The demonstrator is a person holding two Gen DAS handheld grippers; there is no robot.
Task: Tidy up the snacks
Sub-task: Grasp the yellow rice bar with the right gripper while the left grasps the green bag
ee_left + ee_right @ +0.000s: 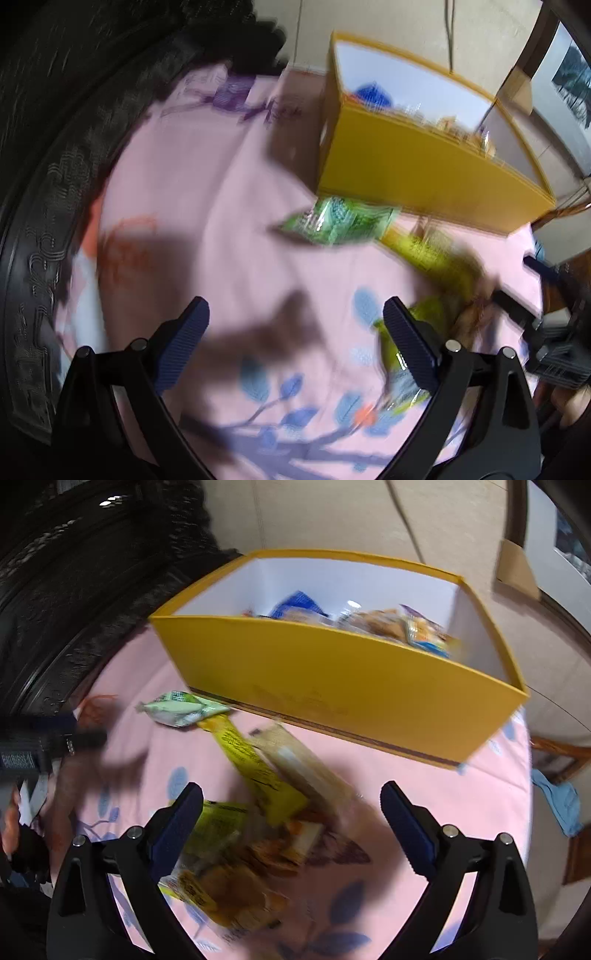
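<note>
A yellow box (pixel 351 686) with a white inside stands on a pink cloth (pixel 461 805) and holds several snack packets (pixel 388 622). In front of it lies a loose heap: a pale green packet (pixel 179 709), a long yellow packet (pixel 255 764), a beige packet (pixel 306 768) and orange snack bags (pixel 240 878). My right gripper (pixel 291 801) hangs open above this heap and grips nothing. My left gripper (pixel 295 317) is open over bare cloth, left of the green packet (pixel 336 221), the yellow packet (pixel 432 254) and the box (pixel 424 173). Another green packet (pixel 402 380) lies behind its right finger.
Dark carved wood (pixel 44 221) curves round the cloth's left side. The pink cloth (pixel 221 166) carries a blue leaf print near me. A blue rag (pixel 557 805) lies beyond the cloth's right edge. A beige wall (pixel 351 513) rises behind the box. Both views are blurred by motion.
</note>
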